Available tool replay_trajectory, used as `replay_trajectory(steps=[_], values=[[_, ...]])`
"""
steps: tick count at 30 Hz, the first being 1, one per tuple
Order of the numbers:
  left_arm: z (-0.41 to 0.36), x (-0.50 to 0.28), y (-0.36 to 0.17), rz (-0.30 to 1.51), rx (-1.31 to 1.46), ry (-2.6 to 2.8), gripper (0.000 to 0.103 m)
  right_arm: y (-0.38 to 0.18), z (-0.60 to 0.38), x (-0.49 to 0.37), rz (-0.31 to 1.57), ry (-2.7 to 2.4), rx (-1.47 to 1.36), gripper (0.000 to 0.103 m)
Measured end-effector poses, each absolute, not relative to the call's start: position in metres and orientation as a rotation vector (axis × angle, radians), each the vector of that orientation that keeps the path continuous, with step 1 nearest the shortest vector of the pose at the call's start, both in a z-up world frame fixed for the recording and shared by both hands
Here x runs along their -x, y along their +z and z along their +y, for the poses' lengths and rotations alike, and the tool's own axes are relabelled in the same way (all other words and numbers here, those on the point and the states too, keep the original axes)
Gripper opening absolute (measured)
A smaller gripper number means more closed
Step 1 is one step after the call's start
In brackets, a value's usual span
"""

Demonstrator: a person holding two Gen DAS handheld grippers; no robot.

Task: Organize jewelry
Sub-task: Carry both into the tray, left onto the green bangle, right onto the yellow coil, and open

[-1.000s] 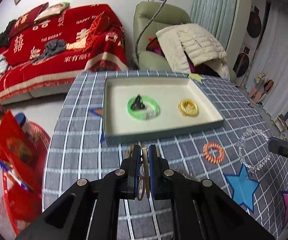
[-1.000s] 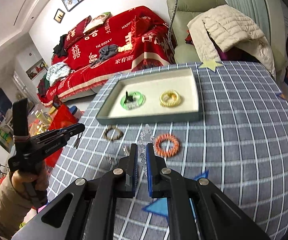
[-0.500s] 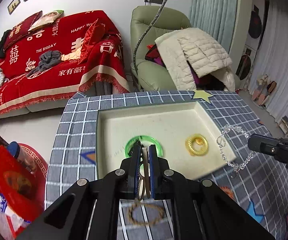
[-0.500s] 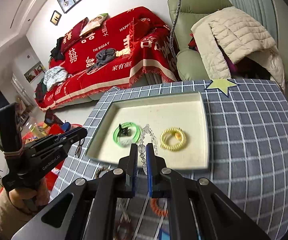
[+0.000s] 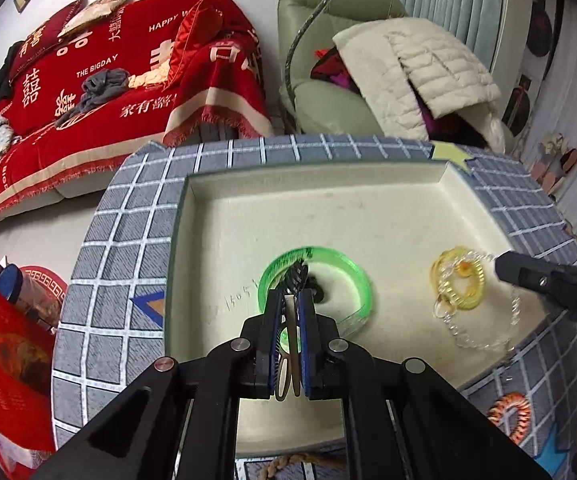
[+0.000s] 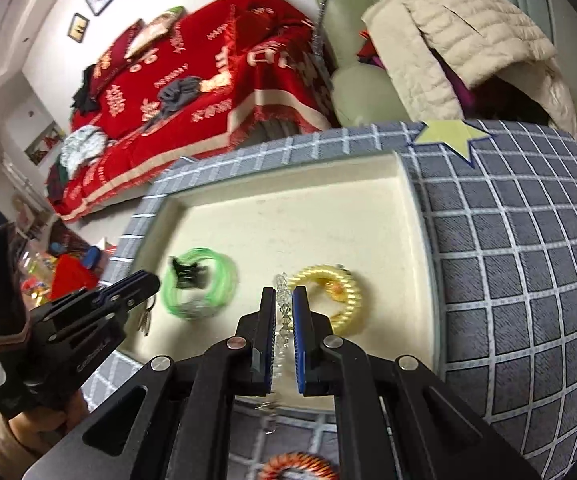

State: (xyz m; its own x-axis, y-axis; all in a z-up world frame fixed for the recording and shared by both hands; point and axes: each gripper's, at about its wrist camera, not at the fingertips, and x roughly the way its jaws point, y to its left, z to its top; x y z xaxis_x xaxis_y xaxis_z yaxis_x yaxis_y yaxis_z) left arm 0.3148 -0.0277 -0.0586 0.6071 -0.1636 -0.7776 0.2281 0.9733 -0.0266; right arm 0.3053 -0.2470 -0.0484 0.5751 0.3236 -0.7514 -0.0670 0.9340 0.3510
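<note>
1. Tray with a cream lining sits on the checked table; both grippers are over its near half.
2. The left gripper is clamped on thin metal rings that stand on edge between its pads, above the near rim of the green bangle.
3. The green bangle lies flat in the tray's left part, with a black clip inside it.
4. The right gripper is closed on a clear bead bracelet; in the left view the bracelet's loop hangs from its tip and drapes over the yellow coil.
5. The yellow coil lies flat in the tray's right part, well apart from the bangle.
6. An orange coil lies on the table outside the tray's near right corner.
7. A braided brown ring lies on the table just before the tray's near wall.
8. A hand holds the left gripper's handle at the lower left of the right view.
</note>
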Motion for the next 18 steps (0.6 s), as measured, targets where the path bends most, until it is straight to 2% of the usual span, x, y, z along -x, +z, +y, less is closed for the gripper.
replay_trajectory(steps=[18], values=[[-0.041, -0.315, -0.069, 0.893, -0.163, -0.172, 0.030, -0.070, -0.268, -0.324, 0.963, 0.127, -0.316, 0.009]])
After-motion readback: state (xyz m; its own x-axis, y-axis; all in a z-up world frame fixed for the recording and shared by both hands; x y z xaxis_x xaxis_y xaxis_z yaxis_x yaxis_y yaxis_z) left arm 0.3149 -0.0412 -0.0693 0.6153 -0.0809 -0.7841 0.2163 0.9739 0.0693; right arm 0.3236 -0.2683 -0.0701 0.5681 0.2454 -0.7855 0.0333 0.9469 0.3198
